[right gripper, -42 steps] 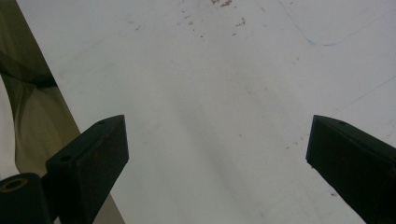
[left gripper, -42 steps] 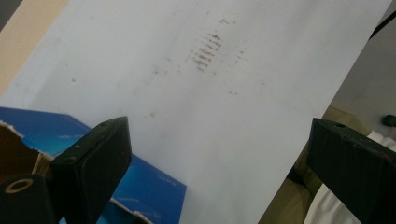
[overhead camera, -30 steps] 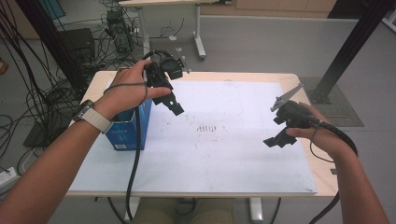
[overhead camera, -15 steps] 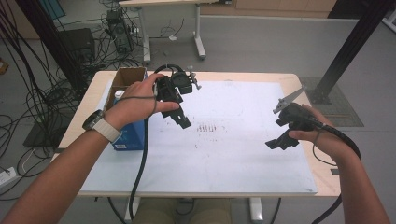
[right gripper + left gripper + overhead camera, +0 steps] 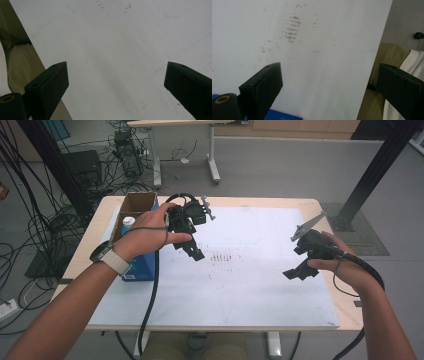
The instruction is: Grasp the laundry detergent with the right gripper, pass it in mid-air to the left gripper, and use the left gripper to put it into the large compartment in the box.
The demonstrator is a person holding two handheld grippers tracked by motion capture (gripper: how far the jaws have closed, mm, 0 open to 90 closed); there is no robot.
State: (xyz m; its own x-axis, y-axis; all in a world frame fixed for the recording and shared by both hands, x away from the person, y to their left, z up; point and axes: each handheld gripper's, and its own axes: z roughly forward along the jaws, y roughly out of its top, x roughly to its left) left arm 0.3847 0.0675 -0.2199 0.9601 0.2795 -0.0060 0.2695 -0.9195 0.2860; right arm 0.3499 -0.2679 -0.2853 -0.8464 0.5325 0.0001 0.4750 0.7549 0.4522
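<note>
My left gripper [image 5: 189, 249] hangs over the left-middle of the white mat [image 5: 260, 290], held by a hand with a wristwatch. In the left gripper view its jaws [image 5: 329, 72] stand wide apart with nothing between them, above a patch of brown marks [image 5: 291, 27]. My right gripper [image 5: 301, 270] hovers over the mat's right side, its grey plate sticking up. Seen in its own view, the right gripper [image 5: 116, 67] is open and holds nothing, with bare mat beneath it.
A blue box [image 5: 137, 267] with an open cardboard top stands at the table's left edge, a white-capped bottle [image 5: 128, 222] inside it. The wooden table rim [image 5: 345, 312] borders the mat. Cables [image 5: 45, 235] lie on the floor to the left, and a black post [image 5: 372, 170] rises at the right.
My left gripper has moved right, from above the blue box out over the mat near the brown marks. The right gripper has barely shifted.
</note>
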